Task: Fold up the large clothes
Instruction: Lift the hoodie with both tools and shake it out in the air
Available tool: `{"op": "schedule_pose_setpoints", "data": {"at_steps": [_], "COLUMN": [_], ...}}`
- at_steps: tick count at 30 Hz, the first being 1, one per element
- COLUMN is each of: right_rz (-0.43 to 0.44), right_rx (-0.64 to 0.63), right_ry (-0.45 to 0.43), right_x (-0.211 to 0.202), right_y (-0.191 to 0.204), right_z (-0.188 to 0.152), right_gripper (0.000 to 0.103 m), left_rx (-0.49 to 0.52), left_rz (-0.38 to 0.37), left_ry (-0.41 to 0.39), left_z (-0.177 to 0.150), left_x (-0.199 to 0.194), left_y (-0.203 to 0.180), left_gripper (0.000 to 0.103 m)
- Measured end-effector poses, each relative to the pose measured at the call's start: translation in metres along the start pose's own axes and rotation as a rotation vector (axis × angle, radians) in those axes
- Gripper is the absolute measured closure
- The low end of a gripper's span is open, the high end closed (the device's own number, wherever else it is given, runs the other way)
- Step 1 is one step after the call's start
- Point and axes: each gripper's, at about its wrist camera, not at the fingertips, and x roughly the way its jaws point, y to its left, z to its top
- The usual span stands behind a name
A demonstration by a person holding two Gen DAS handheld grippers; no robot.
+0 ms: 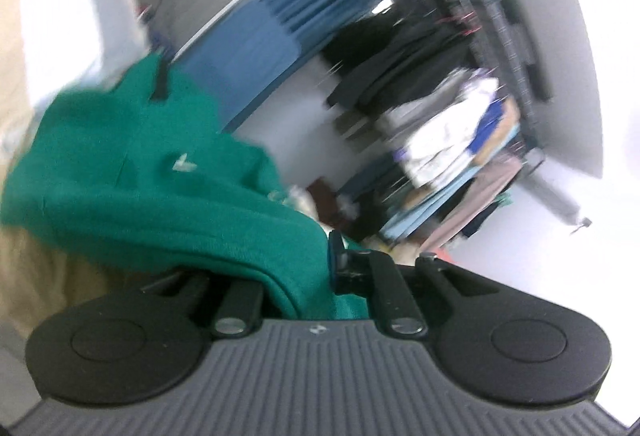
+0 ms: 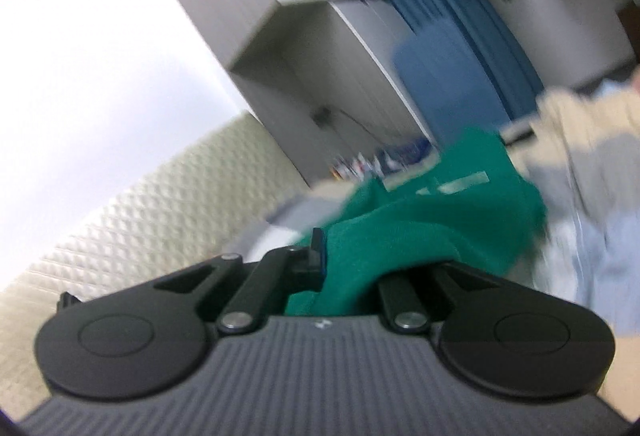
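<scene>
A large green garment [image 1: 152,180] with a small pale logo hangs in the air and fills the left half of the left wrist view. My left gripper [image 1: 320,268] is shut on one edge of it; the cloth covers the left finger, and only the right finger's blue pad [image 1: 334,256] shows. In the right wrist view the same green garment [image 2: 420,220] stretches away to the right. My right gripper [image 2: 332,256] is shut on another edge, the cloth drawn in between the fingers and hiding the right one. Both views are tilted and blurred.
A rack of hanging clothes [image 1: 440,132] stands at the right of the left wrist view, beside a blue curtain [image 1: 280,28]. A pale quilted surface [image 2: 140,220] lies lower left in the right wrist view. A person's beige and light-blue clothing [image 2: 592,188] is at the right.
</scene>
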Motion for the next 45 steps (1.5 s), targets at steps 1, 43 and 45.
{"op": "schedule_pose_setpoints", "data": {"at_steps": [1,43,45], "right_rz": [0.013,-0.281,-0.31], "right_rx": [-0.017,-0.29,-0.255], "right_ry": [-0.018,-0.027,0.003], "right_x": [-0.007,0.146,0.174], "right_y": [0.01,-0.006,-0.045], "right_z": [0.01,0.242,0.219], "right_gripper": [0.096,0.096,0.096], "left_rx": [0.01,0.324,0.314], "left_rz": [-0.008,0.292,0.318], "left_ry": [-0.013,0.044,0.075], "left_z": [0.006,0.195,0.171], "left_x": [-0.007,0.22,0.272], "left_y": [-0.01,-0.101,-0.039], "left_gripper": [0.092,0.091,0.091]}}
